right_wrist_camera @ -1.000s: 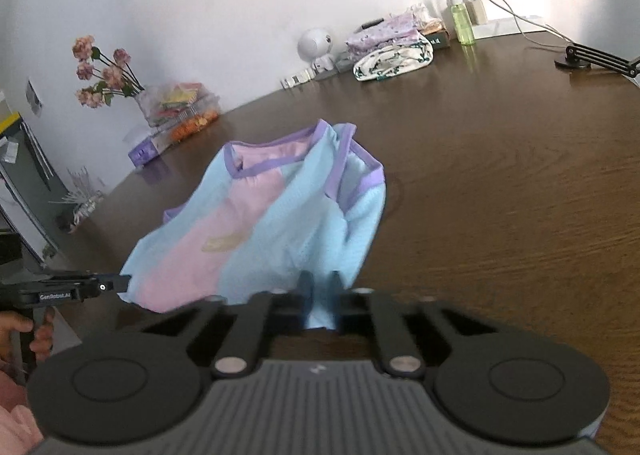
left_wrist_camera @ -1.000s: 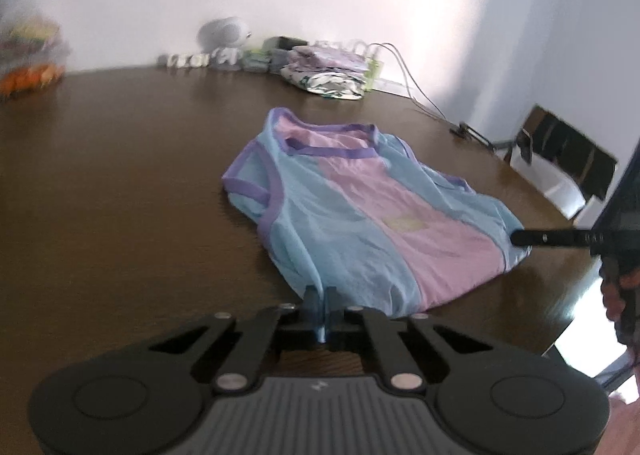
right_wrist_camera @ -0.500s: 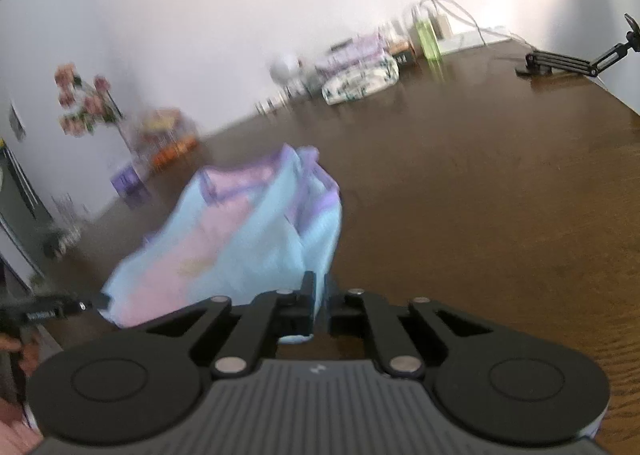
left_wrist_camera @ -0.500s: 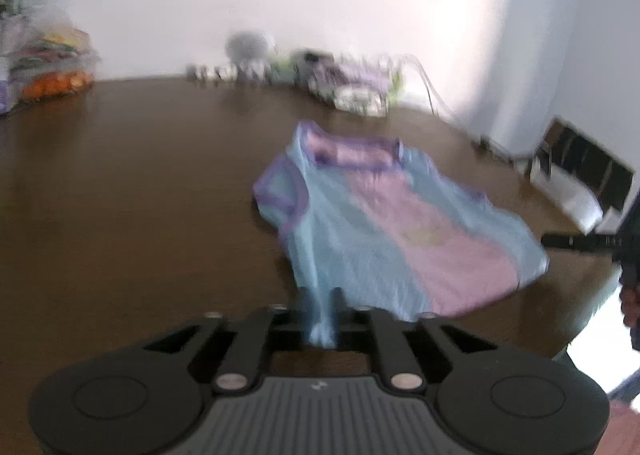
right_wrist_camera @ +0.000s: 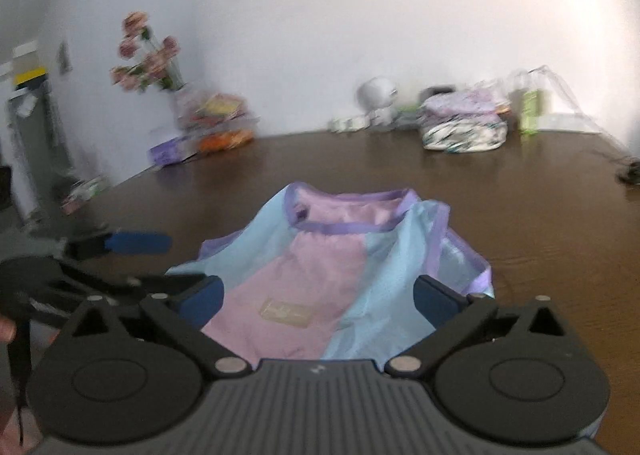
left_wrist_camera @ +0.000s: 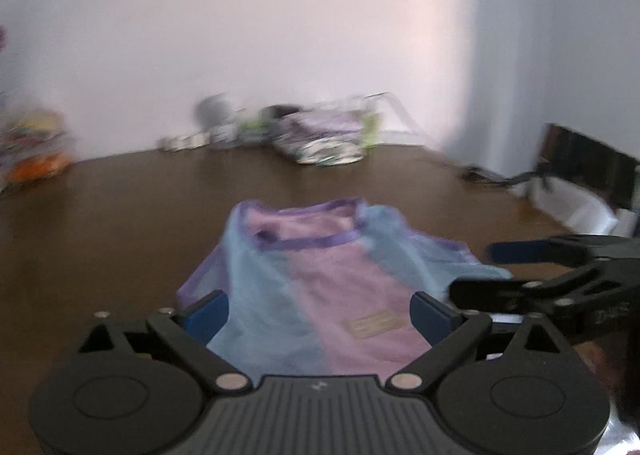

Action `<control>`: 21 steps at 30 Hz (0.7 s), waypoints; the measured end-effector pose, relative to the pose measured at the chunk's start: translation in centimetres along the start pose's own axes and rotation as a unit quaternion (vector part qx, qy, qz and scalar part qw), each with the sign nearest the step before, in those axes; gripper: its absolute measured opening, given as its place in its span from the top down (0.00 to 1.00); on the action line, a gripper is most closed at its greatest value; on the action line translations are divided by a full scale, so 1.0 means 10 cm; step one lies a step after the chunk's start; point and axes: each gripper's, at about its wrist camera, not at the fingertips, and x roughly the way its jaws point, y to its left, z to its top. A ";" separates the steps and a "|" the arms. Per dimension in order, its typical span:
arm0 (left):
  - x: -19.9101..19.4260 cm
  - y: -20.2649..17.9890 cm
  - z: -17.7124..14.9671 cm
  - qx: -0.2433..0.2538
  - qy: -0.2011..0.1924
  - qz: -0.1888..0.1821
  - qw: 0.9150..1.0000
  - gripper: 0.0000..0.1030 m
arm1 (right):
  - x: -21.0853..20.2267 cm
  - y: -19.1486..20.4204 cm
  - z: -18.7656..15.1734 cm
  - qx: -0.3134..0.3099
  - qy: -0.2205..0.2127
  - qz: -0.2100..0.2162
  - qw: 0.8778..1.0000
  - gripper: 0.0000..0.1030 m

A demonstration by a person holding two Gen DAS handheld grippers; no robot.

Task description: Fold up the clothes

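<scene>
A small sleeveless shirt, light blue with a pink middle panel and purple trim, lies front up on the dark wooden table, neck away from me. It also shows in the right wrist view. My left gripper is open over the shirt's near hem, holding nothing. My right gripper is open over the same hem, holding nothing. The right gripper appears at the right of the left wrist view; the left gripper appears at the left of the right wrist view.
A pile of folded clothes sits at the table's far edge by a white round toy and a green bottle. Flowers and snack packs stand far left. A chair is beyond the right edge.
Both grippers have let go of the shirt's hem and opened. The shirt has dropped flat on the table. Both grippers now sit side by side, facing the neck.
</scene>
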 end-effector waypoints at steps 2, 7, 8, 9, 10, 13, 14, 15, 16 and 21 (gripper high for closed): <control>0.02 0.02 -0.04 -0.014 0.005 0.010 1.000 0.05 | -0.04 0.06 -0.04 -0.007 -0.005 -0.055 0.998 0.00; -0.01 0.00 -0.12 -0.016 0.010 0.040 0.999 0.04 | -0.08 0.15 -0.11 -0.031 0.009 -0.093 0.995 0.00; -0.02 0.00 -0.14 -0.016 0.011 0.046 0.999 0.04 | -0.09 0.16 -0.12 -0.035 0.014 -0.093 0.995 0.00; -0.02 -0.02 -0.14 -0.014 0.013 0.048 0.999 0.04 | -0.09 0.17 -0.12 -0.038 0.018 -0.090 0.995 0.00; -0.01 -0.03 -0.14 -0.011 0.015 0.050 0.999 0.04 | -0.09 0.18 -0.12 -0.040 0.022 -0.087 0.995 0.00; 0.03 -0.03 -0.14 -0.008 0.022 0.037 0.999 0.04 | -0.09 0.18 -0.09 -0.033 0.031 -0.079 0.996 0.00; 0.04 -0.02 -0.14 -0.009 0.024 0.028 0.999 0.04 | -0.07 0.14 -0.08 -0.022 0.035 -0.077 0.996 0.00; 0.07 -0.01 -0.14 -0.013 0.028 0.023 0.999 0.04 | -0.06 0.10 -0.07 -0.010 0.039 -0.075 0.996 0.00; 0.11 0.00 -0.13 -0.018 0.032 0.019 0.999 0.04 | -0.05 0.05 -0.06 0.003 0.042 -0.072 0.997 0.00; 0.30 0.08 -0.06 -0.038 0.056 0.002 0.998 0.11 | 0.17 -0.08 0.07 0.037 0.075 -0.052 0.995 0.11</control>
